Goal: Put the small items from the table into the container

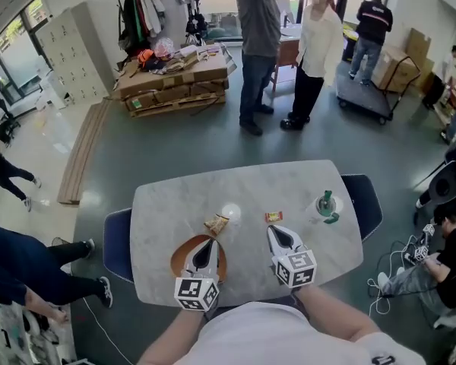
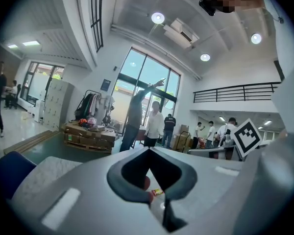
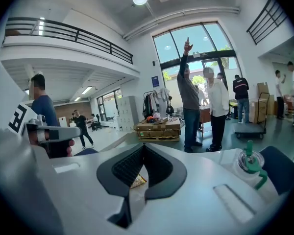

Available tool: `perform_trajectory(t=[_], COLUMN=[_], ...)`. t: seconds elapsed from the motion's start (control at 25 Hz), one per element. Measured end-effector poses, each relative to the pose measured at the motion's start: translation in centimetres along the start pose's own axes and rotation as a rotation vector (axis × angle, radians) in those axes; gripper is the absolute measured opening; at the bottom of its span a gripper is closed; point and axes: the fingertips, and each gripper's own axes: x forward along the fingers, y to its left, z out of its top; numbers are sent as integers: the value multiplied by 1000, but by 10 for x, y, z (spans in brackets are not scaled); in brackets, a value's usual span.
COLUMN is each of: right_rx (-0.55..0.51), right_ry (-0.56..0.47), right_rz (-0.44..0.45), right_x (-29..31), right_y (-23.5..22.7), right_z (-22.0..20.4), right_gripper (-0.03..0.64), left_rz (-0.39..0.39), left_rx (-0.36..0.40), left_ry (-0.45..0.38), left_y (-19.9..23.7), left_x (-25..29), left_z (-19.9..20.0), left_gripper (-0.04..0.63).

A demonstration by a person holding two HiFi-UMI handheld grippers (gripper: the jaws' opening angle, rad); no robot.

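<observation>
A brown bowl [image 1: 181,258] sits near the front edge of the marble table [image 1: 159,211]. My left gripper [image 1: 210,242] hangs over the bowl's right part, its jaws meeting at the tips with nothing in them. A golden snack packet [image 1: 216,223] lies just beyond the bowl, and a small red packet [image 1: 273,217] lies to its right. My right gripper [image 1: 274,231] is shut and empty, its tips just short of the red packet. The left gripper view shows the red packet [image 2: 157,192] below the left gripper [image 2: 149,151]. The right gripper view shows the golden packet [image 3: 137,181] below the right gripper [image 3: 143,146].
A clear cup with a green lid [image 1: 327,204] [image 3: 250,163] stands at the table's right. Blue chairs flank the table at the left [image 1: 115,242] and right [image 1: 369,198]. Two people [image 1: 289,44] stand beyond it, near a pallet of cardboard boxes [image 1: 175,82].
</observation>
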Motion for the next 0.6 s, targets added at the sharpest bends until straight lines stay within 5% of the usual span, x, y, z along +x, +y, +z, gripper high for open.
perform_trajectory(t=[0.2, 0.44, 0.6], right_rx=[-53, -86, -121], right_ry=[111, 346, 493], right_rz=[108, 235, 250], right_x=[72, 164, 224], right_y=[11, 7, 21], right_z=[-39, -130, -190], right_gripper=[28, 35, 166], left_rz=[105, 342, 478], left_rx=[-43, -133, -188], left_ry=[15, 57, 82], left_y=[41, 84, 120], left_x=[-29, -84, -130], left_z=[-17, -67, -98], left_gripper=[2, 3, 3])
